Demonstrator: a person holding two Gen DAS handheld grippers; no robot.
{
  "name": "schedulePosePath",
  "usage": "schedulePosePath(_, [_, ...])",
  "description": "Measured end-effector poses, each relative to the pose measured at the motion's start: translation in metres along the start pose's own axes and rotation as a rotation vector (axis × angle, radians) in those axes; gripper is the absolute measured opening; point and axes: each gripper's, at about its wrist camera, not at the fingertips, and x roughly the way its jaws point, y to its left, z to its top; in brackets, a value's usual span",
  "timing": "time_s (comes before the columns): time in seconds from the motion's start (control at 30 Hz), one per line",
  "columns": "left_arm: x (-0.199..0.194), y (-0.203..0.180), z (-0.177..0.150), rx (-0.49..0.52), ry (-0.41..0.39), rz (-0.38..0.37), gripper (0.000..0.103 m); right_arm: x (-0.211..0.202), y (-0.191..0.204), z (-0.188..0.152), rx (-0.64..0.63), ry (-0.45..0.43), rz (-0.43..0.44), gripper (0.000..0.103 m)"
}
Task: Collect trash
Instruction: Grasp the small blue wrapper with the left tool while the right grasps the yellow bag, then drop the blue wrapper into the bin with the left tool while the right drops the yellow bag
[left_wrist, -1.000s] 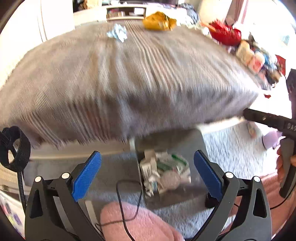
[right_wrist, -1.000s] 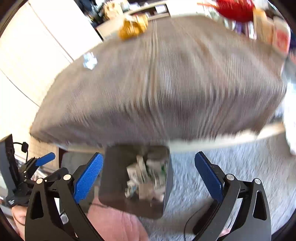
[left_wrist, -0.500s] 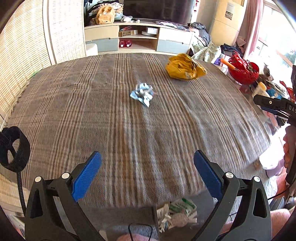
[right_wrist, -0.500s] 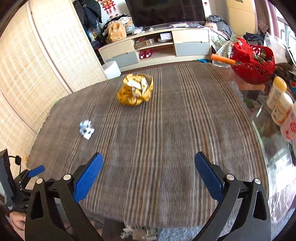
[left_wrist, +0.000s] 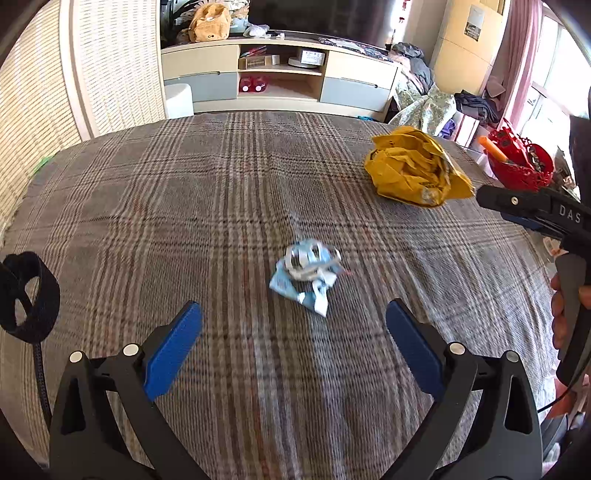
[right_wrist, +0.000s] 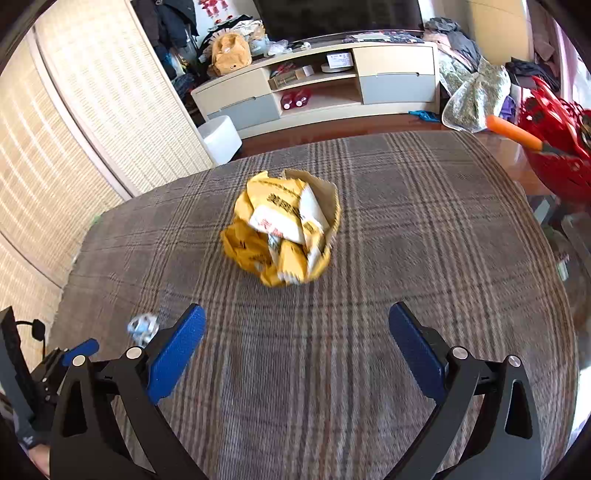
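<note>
Lying crumpled: yellow paper bag (right_wrist: 282, 236) | blue-white wrapper (left_wrist: 308, 275) | both grippers' fingers (left_wrist: 173, 347) spread, empty

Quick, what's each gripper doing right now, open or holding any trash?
Left gripper: open, empty, facing the crumpled blue-white wrapper.
Right gripper: open, empty, facing the crumpled yellow paper bag.
</note>
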Motion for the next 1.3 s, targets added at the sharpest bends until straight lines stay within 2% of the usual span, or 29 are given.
schedulePosePath(0.27, [0.038,-0.005,0.022,0.019,0.019,0.002,0.092,0.038,0.006,0.027,-0.034,-0.046,-0.036,0.100])
schedulePosePath(0.4, [0.049,-0.008,0.025,0.028,0.021,-0.023,0.079,0.059,0.003,0.034,-0.012,-0.021,-0.032,0.100])
schedulePosePath(0.5, [0.055,-0.012,0.025,0.060,0.023,-0.033,0.067,0.067,0.003,0.036,0.000,-0.006,0.025,0.098])
schedulePosePath(0.53, [0.055,-0.013,0.025,0.066,0.023,-0.037,0.059,0.068,0.004,0.036,0.000,-0.006,0.050,0.094])
schedulePosePath(0.57, [0.057,-0.013,0.025,0.071,0.026,-0.041,0.049,0.068,0.006,0.035,0.001,-0.007,0.081,0.084])
schedulePosePath(0.67, [0.055,-0.012,0.025,0.074,0.026,-0.037,0.034,0.062,0.015,0.032,-0.037,-0.014,0.069,0.074])
schedulePosePath(0.73, [0.052,-0.013,0.023,0.076,0.028,-0.029,0.029,0.054,0.020,0.030,-0.068,-0.029,0.054,0.069])
schedulePosePath(0.77, [0.050,-0.014,0.022,0.081,0.029,-0.026,0.026,0.050,0.021,0.028,-0.074,-0.039,0.051,0.060])
schedulePosePath(1.0, [0.024,-0.016,0.013,0.087,0.015,-0.008,0.021,0.023,0.021,0.016,-0.116,-0.027,0.031,0.059])
schedulePosePath(1.13, [-0.006,-0.022,-0.002,0.090,-0.008,-0.019,0.021,-0.014,0.020,-0.004,-0.135,-0.027,0.042,0.060])
schedulePosePath(1.3, [-0.037,-0.036,-0.035,0.103,0.006,-0.045,0.021,-0.070,0.021,-0.040,-0.156,-0.023,0.069,0.060])
